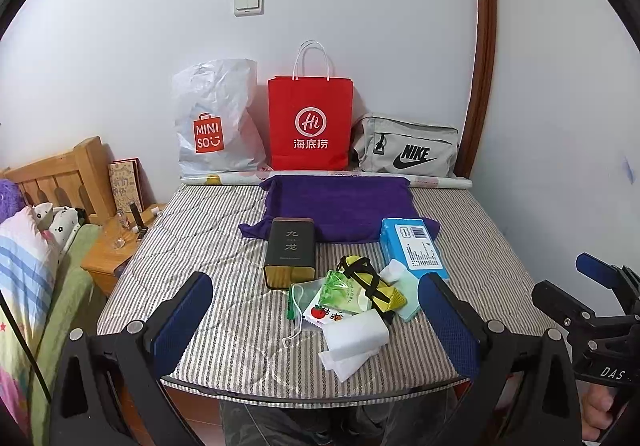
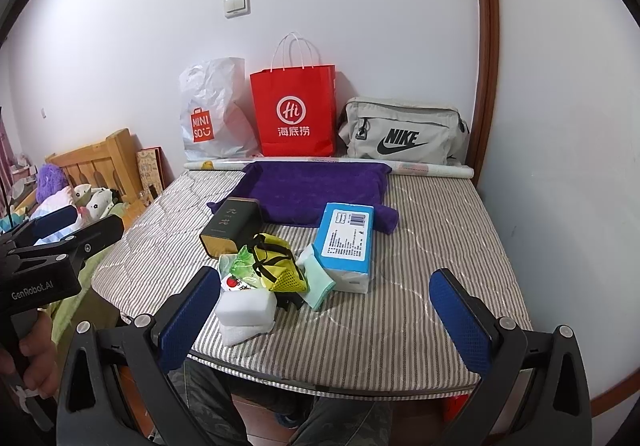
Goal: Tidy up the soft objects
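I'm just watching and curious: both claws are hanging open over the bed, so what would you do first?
Probably ease the open left gripper down onto the white sponge: it is soft, nearest, and lies atop the pile's front edge.

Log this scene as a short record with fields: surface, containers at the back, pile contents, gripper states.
surface: striped mattress, purple towel spread at its far end
containers at wall: white Miniso bag, red paper bag, grey Nike bag
pile near front edge: dark tin, blue tissue pack, yellow mesh pouch, white sponge, snack packets
left gripper: open, holding nothing
right gripper: open, holding nothing
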`<action>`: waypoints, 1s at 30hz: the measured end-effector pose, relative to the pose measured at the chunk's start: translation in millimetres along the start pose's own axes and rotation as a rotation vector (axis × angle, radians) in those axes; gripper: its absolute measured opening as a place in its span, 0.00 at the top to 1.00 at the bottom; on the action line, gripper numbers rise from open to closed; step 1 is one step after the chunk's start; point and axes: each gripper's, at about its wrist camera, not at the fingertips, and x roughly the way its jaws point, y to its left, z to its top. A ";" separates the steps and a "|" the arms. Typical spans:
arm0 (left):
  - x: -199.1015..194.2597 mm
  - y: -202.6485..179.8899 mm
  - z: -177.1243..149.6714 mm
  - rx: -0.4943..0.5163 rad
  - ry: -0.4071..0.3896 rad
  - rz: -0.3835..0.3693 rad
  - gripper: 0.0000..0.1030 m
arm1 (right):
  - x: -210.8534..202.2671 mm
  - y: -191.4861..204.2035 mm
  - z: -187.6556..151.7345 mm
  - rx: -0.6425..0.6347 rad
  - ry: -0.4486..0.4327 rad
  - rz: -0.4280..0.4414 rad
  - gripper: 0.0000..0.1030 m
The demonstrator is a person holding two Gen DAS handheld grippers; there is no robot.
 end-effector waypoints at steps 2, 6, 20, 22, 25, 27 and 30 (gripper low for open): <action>-0.5 0.3 0.0 -0.002 -0.001 0.001 0.00 | -0.3 0.9 -0.3 -0.003 0.000 0.000 0.00; 0.0 -0.3 0.2 0.000 0.000 0.002 0.00 | -1.1 2.1 -0.1 -0.004 -0.002 0.000 0.00; -2.2 2.1 1.2 -0.001 -0.001 0.001 0.00 | -1.6 2.9 -0.8 -0.006 -0.003 0.000 0.00; -2.3 2.1 0.9 -0.002 -0.001 0.002 0.00 | -2.3 4.2 -0.9 -0.009 -0.005 0.003 0.00; -3.4 3.3 1.0 -0.003 -0.001 0.002 0.00 | -3.4 6.3 -1.6 -0.014 -0.006 0.006 0.00; -3.2 3.1 0.9 -0.004 -0.002 0.004 0.00 | -3.7 6.7 -1.8 -0.015 -0.006 0.008 0.00; -3.4 3.5 0.6 -0.004 -0.002 0.004 0.00 | -4.6 7.1 -2.7 -0.014 -0.009 0.009 0.00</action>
